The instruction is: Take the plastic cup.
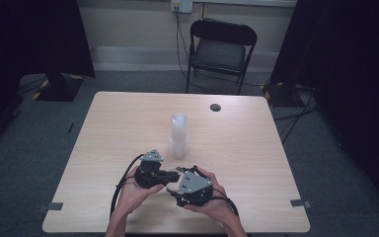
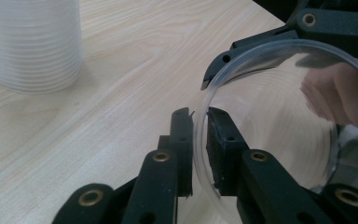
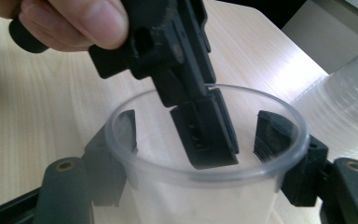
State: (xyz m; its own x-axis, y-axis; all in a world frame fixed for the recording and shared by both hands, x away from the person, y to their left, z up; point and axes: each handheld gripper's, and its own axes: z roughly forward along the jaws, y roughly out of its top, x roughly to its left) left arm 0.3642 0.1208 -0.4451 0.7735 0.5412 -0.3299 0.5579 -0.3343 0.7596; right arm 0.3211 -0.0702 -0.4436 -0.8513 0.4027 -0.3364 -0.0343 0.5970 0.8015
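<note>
Your right gripper point(image 3: 205, 154) is clamping a clear plastic cup point(image 3: 205, 186) by its sides, black jaws pressing the outer wall. Your left gripper point(image 2: 199, 140) is pinching that cup's thin rim, one jaw inside, one outside; whether its pads are pressing I cannot tell. The cup is empty apart from that jaw, held low over the pale woodgrain table point(image 1: 256, 143). Near it a ribbed, translucent stack of cups point(image 1: 179, 136) is standing upright.

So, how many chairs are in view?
1. The chair stands on the floor beyond the far edge of the table. Others may be hidden in the dark areas at both sides.
</note>
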